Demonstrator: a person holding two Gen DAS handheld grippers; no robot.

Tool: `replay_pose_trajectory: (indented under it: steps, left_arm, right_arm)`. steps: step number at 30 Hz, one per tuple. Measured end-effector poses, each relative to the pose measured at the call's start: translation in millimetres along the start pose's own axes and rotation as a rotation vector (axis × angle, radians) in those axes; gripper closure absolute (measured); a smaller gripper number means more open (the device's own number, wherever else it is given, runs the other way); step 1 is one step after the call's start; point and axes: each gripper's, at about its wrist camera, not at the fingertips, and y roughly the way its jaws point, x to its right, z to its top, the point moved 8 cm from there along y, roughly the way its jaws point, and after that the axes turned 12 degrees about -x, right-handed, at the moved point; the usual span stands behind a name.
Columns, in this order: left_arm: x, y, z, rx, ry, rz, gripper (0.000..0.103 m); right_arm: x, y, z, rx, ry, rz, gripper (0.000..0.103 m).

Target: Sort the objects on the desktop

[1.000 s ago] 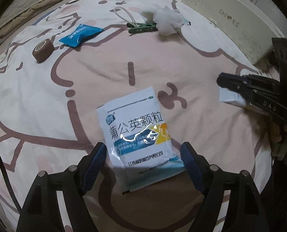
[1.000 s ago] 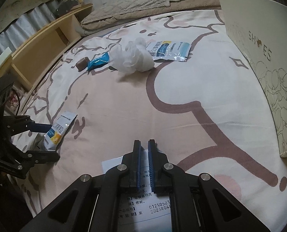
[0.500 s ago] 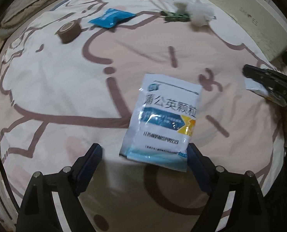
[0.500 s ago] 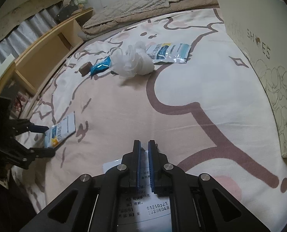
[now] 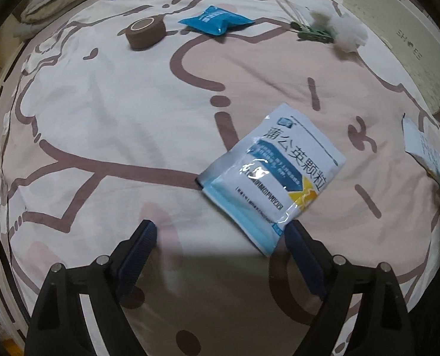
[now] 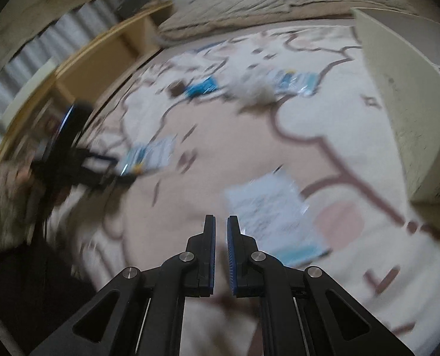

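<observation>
A white-and-blue medicine sachet with a yellow corner lies flat on the pink cartoon bedsheet. My left gripper points down just in front of it, jaws opening wide. The sachet's near corner lies by the right finger, and nothing is pressed between the pads. In the blurred right wrist view, my right gripper is shut with nothing between its pads. A white printed sachet lies on the sheet just to its right. The left gripper and its sachet show at the left.
At the far side lie a brown tape roll, a blue packet, a green clip and a white mesh ball. A cream shoe box stands on the right. A wooden shelf runs along the left.
The left jaws have widened and the gripper has slid left, so the sachet sits toward its right finger. The right gripper has lifted; the white sachet formerly under it is now to its right.
</observation>
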Motion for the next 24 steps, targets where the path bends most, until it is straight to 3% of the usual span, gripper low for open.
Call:
replay_pose_trajectory:
  steps: [6, 13, 24]
  left_arm:
    - [-14.9, -1.5, -1.2, 0.023, -0.026, 0.08, 0.013]
    - [-29.0, 1.2, -7.8, 0.009, -0.083, 0.043, 0.013]
    - [-19.2, -10.5, -20.9, 0.055, -0.008, -0.004, 0.015]
  right_arm:
    - [-8.7, 12.9, -22.0, -0.08, -0.007, -0.012, 0.095]
    - [29.3, 5.3, -21.0, -0.042, 0.114, -0.049, 0.095]
    - [67.5, 4.1, -1.8, 0.003, 0.209, -0.09, 0.095]
